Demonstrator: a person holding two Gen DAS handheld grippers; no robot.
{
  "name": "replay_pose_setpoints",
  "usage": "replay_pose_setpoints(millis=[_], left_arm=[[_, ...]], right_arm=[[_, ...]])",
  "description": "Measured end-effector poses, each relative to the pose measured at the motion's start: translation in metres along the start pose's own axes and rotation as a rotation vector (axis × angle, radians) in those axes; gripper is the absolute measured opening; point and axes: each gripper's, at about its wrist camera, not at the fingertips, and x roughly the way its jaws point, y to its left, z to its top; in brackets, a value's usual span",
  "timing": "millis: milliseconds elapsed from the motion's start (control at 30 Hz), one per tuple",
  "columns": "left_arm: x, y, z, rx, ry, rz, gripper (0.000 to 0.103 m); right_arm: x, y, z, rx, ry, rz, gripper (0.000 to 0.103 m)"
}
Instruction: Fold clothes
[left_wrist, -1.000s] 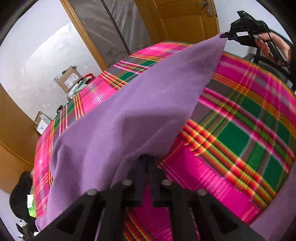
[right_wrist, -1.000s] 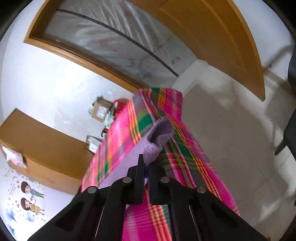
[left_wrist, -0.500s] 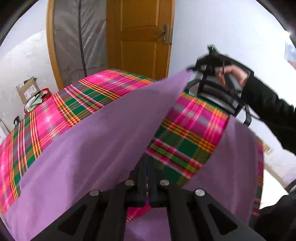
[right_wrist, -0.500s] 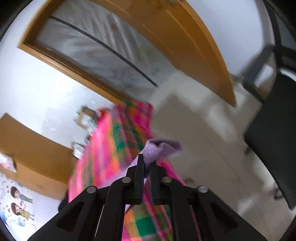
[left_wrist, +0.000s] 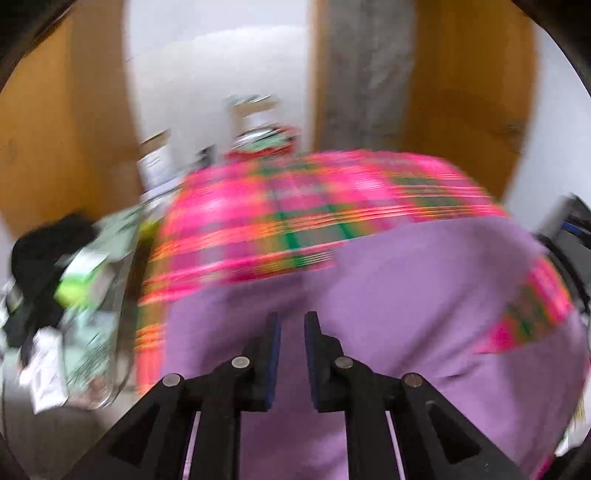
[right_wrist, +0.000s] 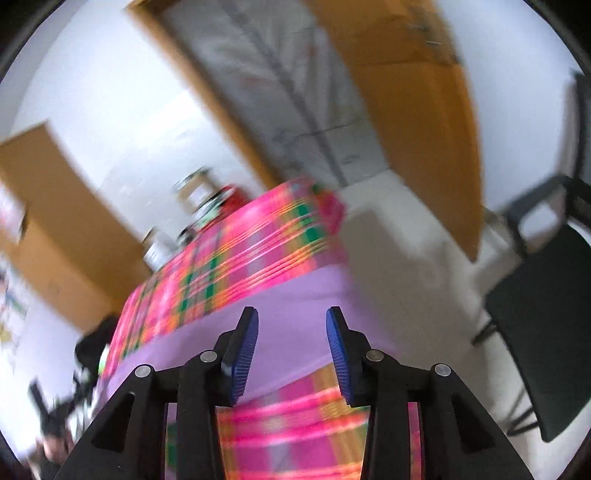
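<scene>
Both grippers have let go of the purple cloth they pinched a second ago; jaws have just been opening, nothing between them now, left gripper parted narrowly, right gripper moderately wide. Cloth now lies across the near part of the pink-green plaid tablecloth, a plaid patch showing through on the right in the left wrist view, a band of purple across the table with plaid nearer in the right wrist view. Both views motion-blurred; black chair right of table, wooden door behind
</scene>
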Motion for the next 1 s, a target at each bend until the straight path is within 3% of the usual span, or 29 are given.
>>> replay_pose_setpoints(millis=[133, 367, 433, 600, 700, 867, 933, 967, 1000], left_arm=[[0.027, 0.056, -0.003, -0.119, 0.056, 0.066, 0.014], [0.065, 0.090, -0.001, -0.216, 0.123, -0.102, 0.026], [0.072, 0.091, 0.001, -0.207, 0.123, -0.109, 0.027], [0.070, 0.089, 0.007, -0.152, 0.088, 0.013, 0.027], [0.082, 0.085, 0.007, -0.137, 0.121, -0.018, 0.036], [0.091, 0.081, 0.010, -0.124, 0.121, 0.008, 0.048], [0.093, 0.079, 0.013, -0.118, 0.127, 0.023, 0.048], [0.095, 0.076, 0.015, -0.101, 0.135, 0.042, 0.041], [0.095, 0.073, 0.016, -0.092, 0.138, 0.039, 0.028]], right_arm=[[0.015, 0.055, -0.041, -0.079, 0.066, 0.103, 0.040], [0.046, 0.103, -0.102, -0.109, 0.223, 0.174, 0.040], [0.049, 0.106, -0.110, -0.098, 0.239, 0.168, 0.040], [0.046, 0.105, -0.113, -0.075, 0.230, 0.152, 0.040], [0.043, 0.105, -0.113, -0.069, 0.224, 0.149, 0.040], [0.041, 0.108, -0.116, -0.057, 0.226, 0.157, 0.040], [0.044, 0.108, -0.117, -0.048, 0.229, 0.159, 0.040], [0.045, 0.107, -0.118, -0.043, 0.231, 0.160, 0.040], [0.046, 0.107, -0.120, -0.036, 0.233, 0.160, 0.040]])
